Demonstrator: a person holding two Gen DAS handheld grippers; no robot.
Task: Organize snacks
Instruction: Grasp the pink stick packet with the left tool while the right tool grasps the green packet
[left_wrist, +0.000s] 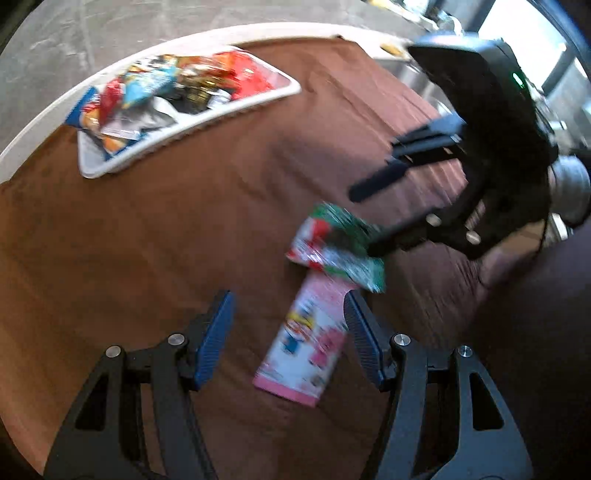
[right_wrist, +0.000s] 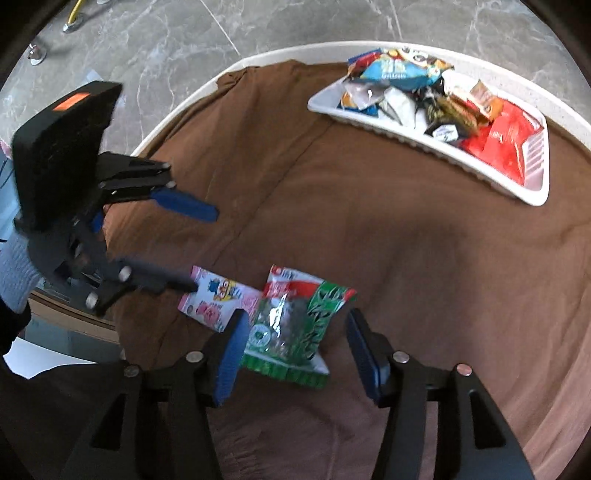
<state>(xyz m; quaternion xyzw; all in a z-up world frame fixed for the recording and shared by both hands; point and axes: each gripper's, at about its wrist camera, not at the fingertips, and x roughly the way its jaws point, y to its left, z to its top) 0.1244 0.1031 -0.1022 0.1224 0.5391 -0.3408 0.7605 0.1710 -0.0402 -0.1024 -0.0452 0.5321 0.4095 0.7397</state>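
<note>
On the brown cloth (right_wrist: 369, 221) covering the counter, a green packet (right_wrist: 295, 325) overlaps a pink packet (left_wrist: 306, 339), well apart from the white basket (right_wrist: 406, 136) of snacks. Right gripper (right_wrist: 295, 345) is half open around the green packet, its fingers (right_wrist: 231, 354) not pressing. Left gripper (left_wrist: 290, 338) straddles the pink one, half open, holding nothing.

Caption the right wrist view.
Open right gripper over a green snack packet beside a pink packet; filled white tray beyond.
</note>
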